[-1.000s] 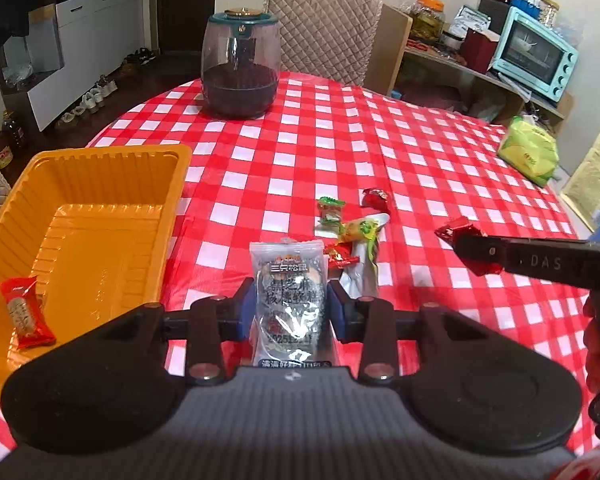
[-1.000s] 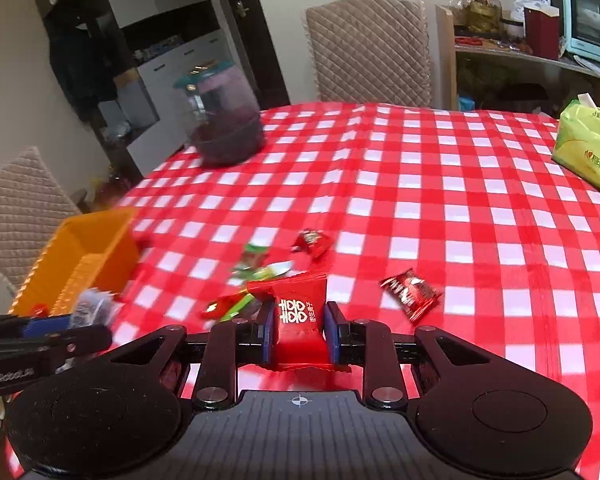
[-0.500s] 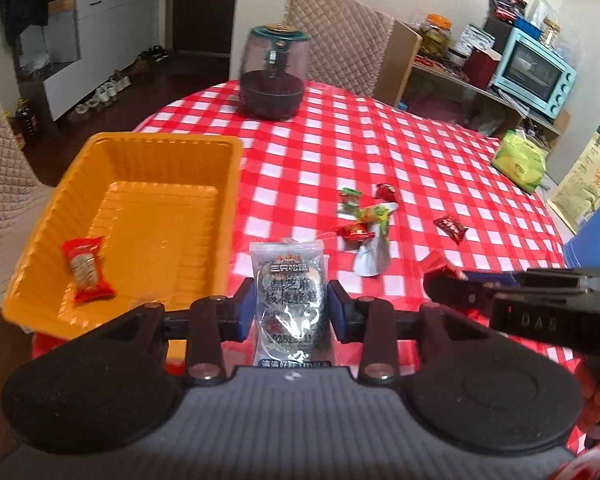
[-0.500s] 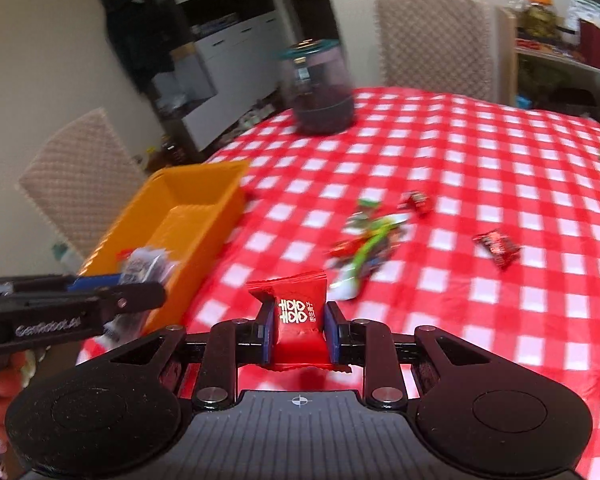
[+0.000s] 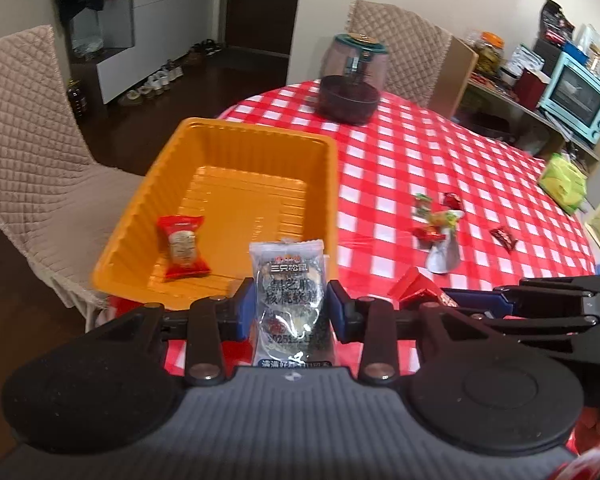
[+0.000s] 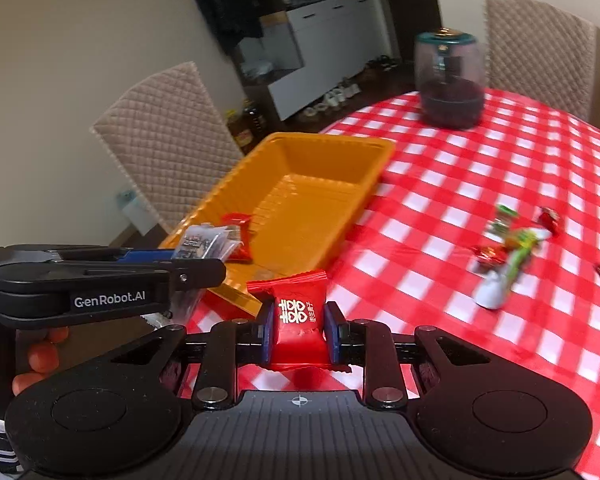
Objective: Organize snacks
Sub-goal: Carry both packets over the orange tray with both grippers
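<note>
My left gripper [image 5: 291, 309] is shut on a clear silver snack packet [image 5: 288, 280] with dark print, held over the near edge of the orange tray [image 5: 332, 168]. One red wrapped snack [image 5: 182, 247] lies inside the tray. My right gripper [image 6: 298, 334] is shut on a red candy packet [image 6: 298, 312] with white characters, just right of the tray [image 6: 374, 176] near the table's edge. The left gripper [image 6: 204, 268] shows at the left of the right wrist view with the silver packet [image 6: 204, 242]. Several loose candies [image 5: 438, 222] [image 6: 508, 240] lie on the red checked tablecloth.
A dark jar with a teal lid [image 5: 354, 84] [image 6: 450, 80] stands at the far side of the table. Quilted chairs [image 5: 24, 148] [image 6: 160, 136] stand left of the tray. A green pack [image 5: 562, 182] lies at the right table edge; a shelf with a blue oven [image 5: 578, 98] stands behind.
Both grippers have swung left with their packets toward the orange tray, which now sits centred ahead. The loose candies have slid to the right of both views.
</note>
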`<state>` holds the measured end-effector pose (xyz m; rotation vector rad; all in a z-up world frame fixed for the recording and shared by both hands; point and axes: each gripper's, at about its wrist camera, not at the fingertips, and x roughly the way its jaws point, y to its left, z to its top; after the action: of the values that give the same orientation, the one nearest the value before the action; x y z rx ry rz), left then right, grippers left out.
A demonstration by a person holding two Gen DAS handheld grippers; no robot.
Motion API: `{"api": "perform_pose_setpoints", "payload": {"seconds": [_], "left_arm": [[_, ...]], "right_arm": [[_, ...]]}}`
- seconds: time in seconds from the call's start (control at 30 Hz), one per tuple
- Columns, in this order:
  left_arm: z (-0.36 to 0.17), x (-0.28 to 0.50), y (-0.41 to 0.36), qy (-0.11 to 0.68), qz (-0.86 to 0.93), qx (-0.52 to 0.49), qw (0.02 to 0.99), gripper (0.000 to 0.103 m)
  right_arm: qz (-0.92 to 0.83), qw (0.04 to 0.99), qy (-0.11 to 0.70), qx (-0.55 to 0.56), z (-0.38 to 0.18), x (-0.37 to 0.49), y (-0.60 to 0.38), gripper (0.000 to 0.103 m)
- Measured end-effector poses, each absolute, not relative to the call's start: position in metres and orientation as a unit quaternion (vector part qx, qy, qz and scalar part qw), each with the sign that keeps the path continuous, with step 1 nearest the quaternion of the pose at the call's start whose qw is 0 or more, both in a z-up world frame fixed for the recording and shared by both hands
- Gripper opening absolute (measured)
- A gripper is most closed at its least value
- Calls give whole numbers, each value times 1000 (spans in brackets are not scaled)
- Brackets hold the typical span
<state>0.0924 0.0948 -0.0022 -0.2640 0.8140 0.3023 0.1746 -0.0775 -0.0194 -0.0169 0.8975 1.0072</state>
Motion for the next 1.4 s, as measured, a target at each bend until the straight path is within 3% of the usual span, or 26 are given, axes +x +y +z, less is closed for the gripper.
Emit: {"api": "perform_pose_setpoints", "payload": {"seconds": [0.7,1.4], "left_arm": [[-11,124,175,400,152,-105,898,35],[-50,189,198,453,75,-79,885,33]], "right_arm": [[441,796,414,-17,-29,205,24,26],[375,814,443,0,-49,241,43,26]]}}
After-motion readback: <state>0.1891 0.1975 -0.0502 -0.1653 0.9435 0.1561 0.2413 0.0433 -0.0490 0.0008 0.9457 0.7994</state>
